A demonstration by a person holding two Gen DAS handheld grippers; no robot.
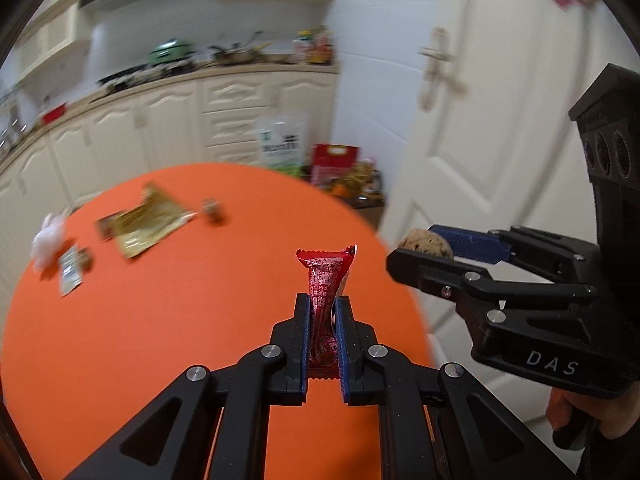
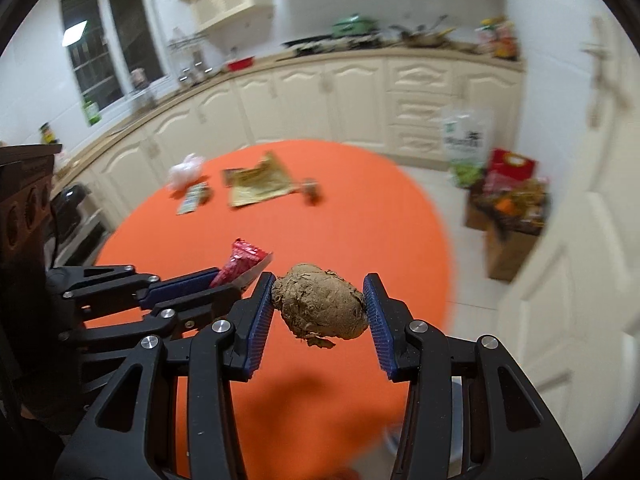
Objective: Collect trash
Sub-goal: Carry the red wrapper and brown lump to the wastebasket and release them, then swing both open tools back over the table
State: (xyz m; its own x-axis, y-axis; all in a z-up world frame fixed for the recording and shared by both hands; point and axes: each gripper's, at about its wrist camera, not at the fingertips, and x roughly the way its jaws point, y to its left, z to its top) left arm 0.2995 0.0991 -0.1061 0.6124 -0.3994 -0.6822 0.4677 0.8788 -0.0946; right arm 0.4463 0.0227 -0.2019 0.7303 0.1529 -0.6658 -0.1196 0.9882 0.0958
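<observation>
Above the near right edge of the round orange desk, both pairs of tongs are loaded. The left tongs are clenched on a red printed foil snack wrapper, which stands upright between the blue pads and projects past the tips. The right tongs grasp a brown, rough crumpled lump of paper-like waste across its width, both blue pads pressing its sides; a loose flake hangs from its underside. The step in hand appears to be carrying both items off to a bin, which is not in view. To do it well, keep both grips constant, hold the wrapper upright so it does not slide through the pads, keep the lump level so the hanging flake is not shed, and keep the two tools apart, since they are close together. Release only once each item is over the receptacle. More trash lies toward the far edge of the desk: a flattened gold foil pouch, a white crumpled tissue, a small printed sachet and a small brown scrap. Around the desk are cream kitchen cabinets, a cluttered worktop, a dark window and a white panelled door, with bags and a box on the tiled floor.
</observation>
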